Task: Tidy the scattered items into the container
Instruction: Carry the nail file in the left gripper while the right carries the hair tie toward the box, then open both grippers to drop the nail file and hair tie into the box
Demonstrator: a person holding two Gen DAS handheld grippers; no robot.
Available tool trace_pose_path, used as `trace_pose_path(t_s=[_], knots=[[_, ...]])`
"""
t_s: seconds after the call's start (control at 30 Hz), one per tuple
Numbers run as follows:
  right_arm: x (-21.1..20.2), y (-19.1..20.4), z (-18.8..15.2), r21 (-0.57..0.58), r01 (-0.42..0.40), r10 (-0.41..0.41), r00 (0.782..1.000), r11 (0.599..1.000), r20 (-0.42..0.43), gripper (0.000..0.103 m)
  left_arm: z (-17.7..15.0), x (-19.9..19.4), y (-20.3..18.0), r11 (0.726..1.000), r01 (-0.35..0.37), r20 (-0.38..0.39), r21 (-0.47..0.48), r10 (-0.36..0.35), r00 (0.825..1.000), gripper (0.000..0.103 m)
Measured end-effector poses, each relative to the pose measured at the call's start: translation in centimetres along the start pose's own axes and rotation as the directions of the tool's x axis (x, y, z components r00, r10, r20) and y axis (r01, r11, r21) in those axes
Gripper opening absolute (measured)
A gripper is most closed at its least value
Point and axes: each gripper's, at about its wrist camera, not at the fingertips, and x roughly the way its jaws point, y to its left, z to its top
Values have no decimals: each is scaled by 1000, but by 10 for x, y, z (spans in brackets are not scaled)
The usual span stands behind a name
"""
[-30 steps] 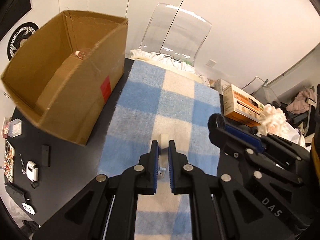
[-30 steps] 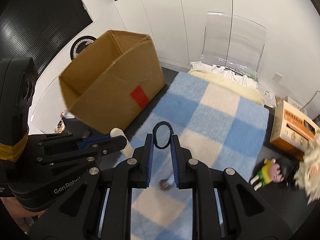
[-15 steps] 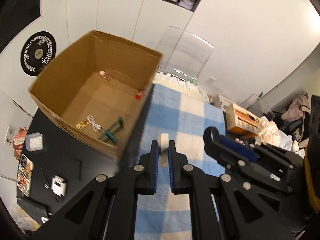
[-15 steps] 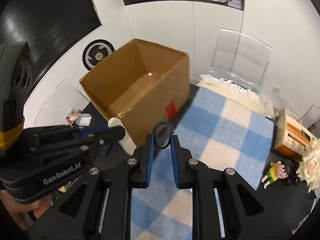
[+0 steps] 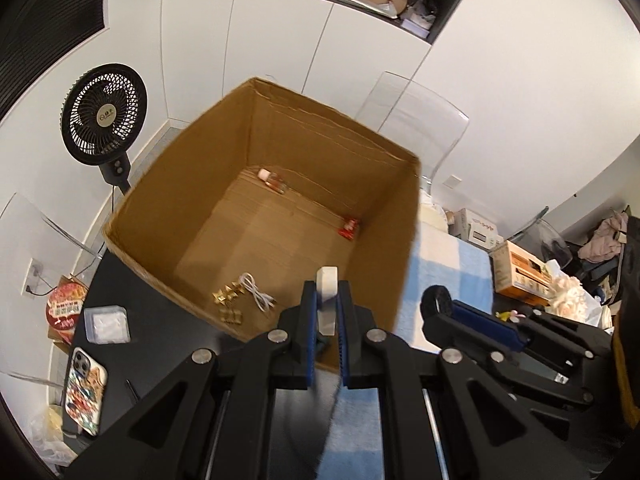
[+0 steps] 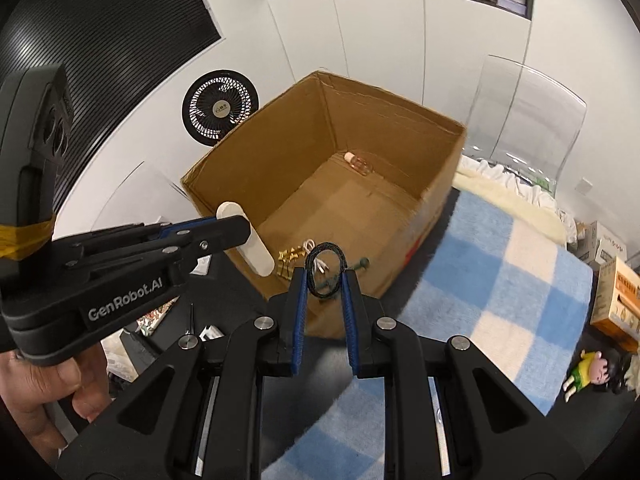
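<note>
- Cardboard box [image 5: 280,208]: open-topped and brown, it stands on the dark surface [image 5: 160,344] at the left edge of a blue-and-white checked blanket [image 6: 500,272]. I see red tape on its right outer wall in the right wrist view.
- On the box floor I can see a small bottle with a pale cap [image 5: 273,179] against the far wall, a small red item [image 5: 347,229] in the far right corner, and gold clips [image 5: 229,305] beside a white cable [image 5: 256,294] near the near wall.
- My left tongs [image 5: 327,308] are clenched on a white tape roll [image 5: 326,294]. The roll stands on edge, flat faces against the pads, its upper rim rising past the fingertips, above the box's near wall.
- My right tongs [image 6: 325,280] grip a black hair tie [image 6: 325,270]. Its loop stands upright between the pads, the opening facing the camera, over the box's near right corner.
- Through the loop I catch a green object [image 6: 358,265] on the box floor; I cannot tell what it is.
- A phone in a patterned case [image 5: 85,390] lies on the surface left of the box, near a clear plastic case [image 5: 106,324].
- A doll [image 6: 588,370] lies on the surface past the blanket's right edge.
</note>
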Motion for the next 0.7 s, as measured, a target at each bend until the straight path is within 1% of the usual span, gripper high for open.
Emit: trace_pose_path(t_s=[0.07,0.2,0.27,0.4,0.53,0.57,0.6,0.63,0.7], knots=[[9,3,8,6,-10,10,1000,1000,-6,18,7,5,6,1000,-1,-7,1,1,1000,9],[28,6,23,-3,2,-2,1000,1000,-23,18,17,19,15,1000,-15,-20,11,15,1000,9],[40,5,29,-4,9,-9,999,1000,-36,18,19,24,18,1000,-11,-29,11,11,1000,9],[59,3,38,-3,9,-9,998,1000,-62,18,19,31,23,1000,-24,-32,11,25,999,9],[68,2,43,-5,18,-19,997,1000,-72,19,16,32,30,999,-43,-25,-2,43,999,9],[68,2,43,-7,27,-27,997,1000,-70,20,16,32,32,999,-48,-23,-5,48,999,9],[69,2,44,-10,41,-42,997,999,-69,23,15,32,33,999,-53,-21,-9,52,998,9],[69,2,45,-10,54,-55,996,998,-69,23,14,32,35,998,-57,-19,-12,57,998,10],[71,0,46,-4,60,-60,996,998,-69,23,13,33,39,998,-66,-15,-19,66,998,14]])
